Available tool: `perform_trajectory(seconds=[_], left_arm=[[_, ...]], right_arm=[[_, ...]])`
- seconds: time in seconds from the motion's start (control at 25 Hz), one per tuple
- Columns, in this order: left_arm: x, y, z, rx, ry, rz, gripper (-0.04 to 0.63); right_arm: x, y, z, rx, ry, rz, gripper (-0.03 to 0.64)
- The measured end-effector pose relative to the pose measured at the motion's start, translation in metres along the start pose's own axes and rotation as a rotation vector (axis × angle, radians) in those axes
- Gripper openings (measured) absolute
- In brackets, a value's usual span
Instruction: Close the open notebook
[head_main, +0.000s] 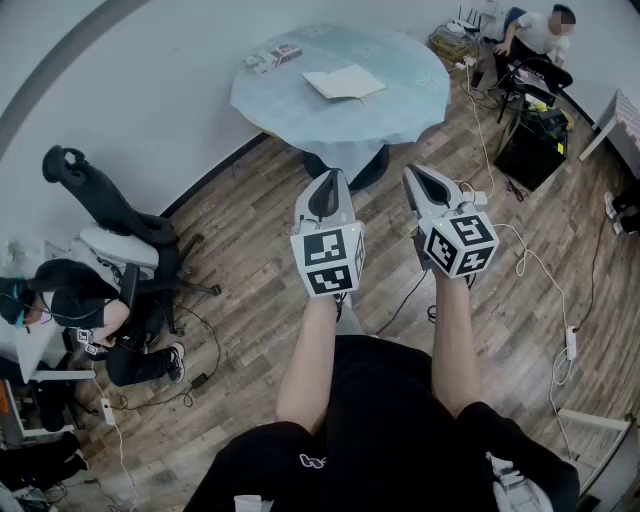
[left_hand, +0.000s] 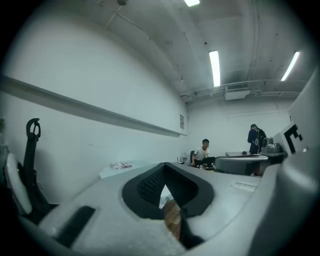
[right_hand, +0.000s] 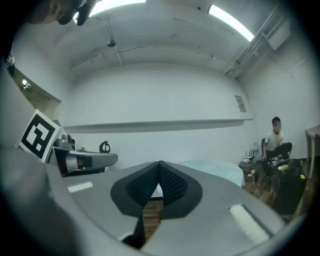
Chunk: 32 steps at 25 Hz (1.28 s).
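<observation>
left claw (head_main: 330, 176) together, empty | right claw (head_main: 412, 171) together, empty | notebook (head_main: 345, 82) open on table (head_main: 400, 112), far from both
</observation>
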<state>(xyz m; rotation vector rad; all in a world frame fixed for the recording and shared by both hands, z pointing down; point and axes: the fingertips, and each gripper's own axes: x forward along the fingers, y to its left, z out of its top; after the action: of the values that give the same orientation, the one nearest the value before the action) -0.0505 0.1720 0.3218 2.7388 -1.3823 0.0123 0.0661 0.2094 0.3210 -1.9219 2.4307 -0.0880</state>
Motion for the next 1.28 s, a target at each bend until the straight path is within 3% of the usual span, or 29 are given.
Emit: perform_trajectory(seconds=[0.56, 0.8, 1.28], left_arm=[[0.009, 0.038, -0.009, -0.035, 0.015, 0.051, 0.003], [0.025, 0.019, -0.008, -0.042, 0.004, 0.014, 0.003], [0.073, -0.004, 0.007, -0.051, -0.035, -0.018, 0.003]], right_arm=[[0.029, -0.002, -0.011, 0.025, 0.009, -0.001, 0.012], [0.02, -0.034, -0.01, 0.033, 0.016, -0.058, 0.012], [0.02, -0.084, 0.006, -0.001, 0.008, -0.076, 0.012]])
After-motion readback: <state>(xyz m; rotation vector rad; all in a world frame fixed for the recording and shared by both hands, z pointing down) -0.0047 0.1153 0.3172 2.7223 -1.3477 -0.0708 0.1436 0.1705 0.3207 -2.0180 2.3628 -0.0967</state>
